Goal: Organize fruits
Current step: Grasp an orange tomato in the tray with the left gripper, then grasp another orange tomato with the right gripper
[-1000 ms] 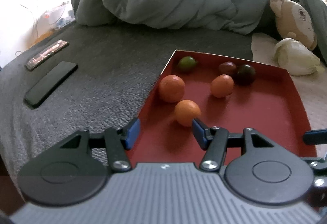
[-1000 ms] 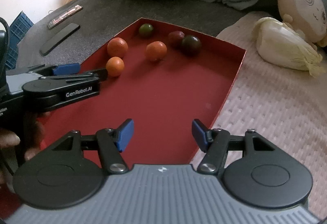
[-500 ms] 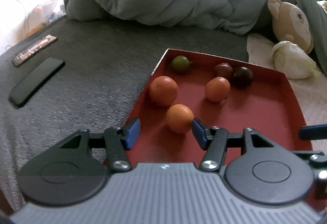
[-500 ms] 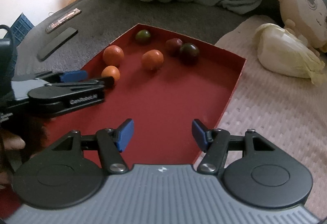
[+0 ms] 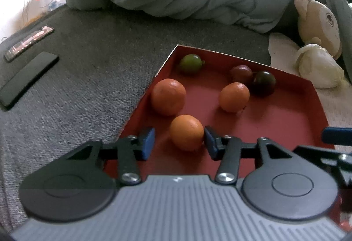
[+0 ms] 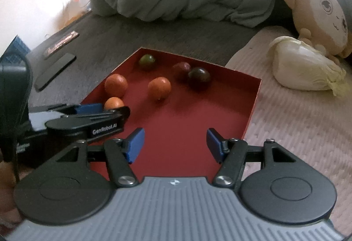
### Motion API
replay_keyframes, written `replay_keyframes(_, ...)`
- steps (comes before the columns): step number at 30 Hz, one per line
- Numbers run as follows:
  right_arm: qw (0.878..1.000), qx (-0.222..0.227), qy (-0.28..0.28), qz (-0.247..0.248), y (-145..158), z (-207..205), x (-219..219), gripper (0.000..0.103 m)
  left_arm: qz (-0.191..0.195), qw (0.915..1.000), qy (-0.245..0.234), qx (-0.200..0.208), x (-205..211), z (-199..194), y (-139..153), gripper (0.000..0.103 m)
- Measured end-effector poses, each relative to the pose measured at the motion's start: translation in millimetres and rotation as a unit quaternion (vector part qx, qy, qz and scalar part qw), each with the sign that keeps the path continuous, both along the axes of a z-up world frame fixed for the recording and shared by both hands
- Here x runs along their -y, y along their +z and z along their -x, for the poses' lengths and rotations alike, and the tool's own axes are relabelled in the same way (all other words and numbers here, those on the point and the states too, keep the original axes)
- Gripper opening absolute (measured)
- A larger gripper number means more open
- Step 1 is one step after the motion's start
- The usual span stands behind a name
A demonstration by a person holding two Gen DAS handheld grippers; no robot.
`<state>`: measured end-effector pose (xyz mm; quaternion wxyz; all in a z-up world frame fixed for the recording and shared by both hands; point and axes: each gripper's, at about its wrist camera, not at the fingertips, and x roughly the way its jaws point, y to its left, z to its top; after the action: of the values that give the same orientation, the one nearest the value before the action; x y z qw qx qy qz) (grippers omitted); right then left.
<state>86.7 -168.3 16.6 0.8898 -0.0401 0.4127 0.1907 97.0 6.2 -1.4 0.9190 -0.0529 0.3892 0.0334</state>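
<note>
Your left gripper sits w/ fingers spread around the nearest small round orange fruit by the left edge of the shallow red cardboard tray; right pad touching it, left pad apart. Your right gripper hovers over the tray's near edge, fingers spread, holding nothing. Other fruits lie toward the tray's far edge.

Six fruits in red tray, right tongs spread, left tongs around orange

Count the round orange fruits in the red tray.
3. One round orange fruit sits between the open left gripper's fingers, one against the red tray's left wall, one mid-tray. None appears hidden.
</note>
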Motion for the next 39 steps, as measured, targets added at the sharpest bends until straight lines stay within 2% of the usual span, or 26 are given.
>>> replay_keyframes(2,1.0,-0.002,-0.002,0.0,-3,-3,-4,0.068,-0.004,1.0,-0.002,0.001,0,0,0,0.037)
replay_keyframes(6,1.0,0.001,-0.002,-0.004,-5,-9,-18,0.066,-0.001,1.0,0.002,0.001,-6,1,0,0.037)
replay_keyframes(9,1.0,0.001,0.0,-0.009,-7,-14,-29,0.061,0.01,0.9999,0.006,0.0,-13,3,1,0.037)
replay_keyframes(14,1.0,0.001,-0.006,-0.006,-13,-29,-41,0.061,0.016,0.9999,0.006,-0.003,-21,6,1,0.037)
replay_keyframes(23,1.0,-0.006,-0.002,-0.006,-30,-57,-61,0.061,-0.006,0.9998,-0.016,-0.003,-11,8,0,0.037)
replay_keyframes(33,1.0,-0.005,-0.005,0.001,-39,-73,-66,0.061,-0.006,0.9996,-0.026,-0.002,-11,8,-1,0.037)
replay_keyframes(39,1.0,0.002,0.0,0.009,-41,-77,-68,0.046,-0.007,0.9996,-0.028,-0.001,-10,7,-2,0.037)
